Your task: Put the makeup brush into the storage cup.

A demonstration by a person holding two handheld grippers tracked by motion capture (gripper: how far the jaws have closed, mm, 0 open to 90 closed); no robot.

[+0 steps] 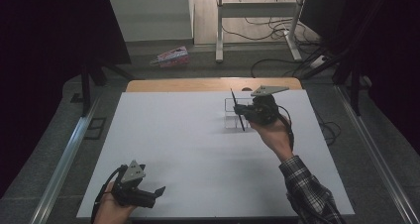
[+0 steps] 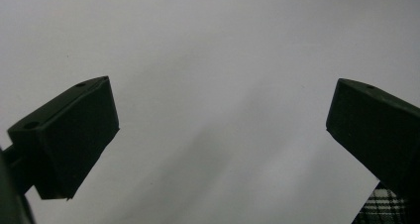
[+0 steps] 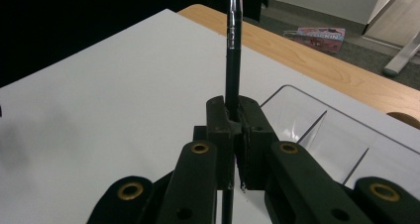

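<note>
A thin dark pencil-like stick (image 1: pixel 234 99) with a metal band near its upper end stands almost upright, and my right gripper (image 1: pixel 244 113) is shut on its lower part. In the right gripper view the stick (image 3: pixel 233 60) rises from between the closed jaws of the right gripper (image 3: pixel 236 116). It is held just above and beside a clear plastic tray (image 1: pixel 227 116) with dividers (image 3: pixel 317 122). My left gripper (image 1: pixel 156 193) rests low at the table's near left corner. Its jaws stand wide open with nothing between them, seen over bare white table in the left gripper view (image 2: pixel 223 120).
The white table top (image 1: pixel 173 144) ends in a wooden strip (image 1: pixel 198 84) at the far edge. A pink box (image 1: pixel 172 56) lies on the floor beyond, near a desk leg and cables. A plaid sleeve (image 2: pixel 384 209) covers the right forearm.
</note>
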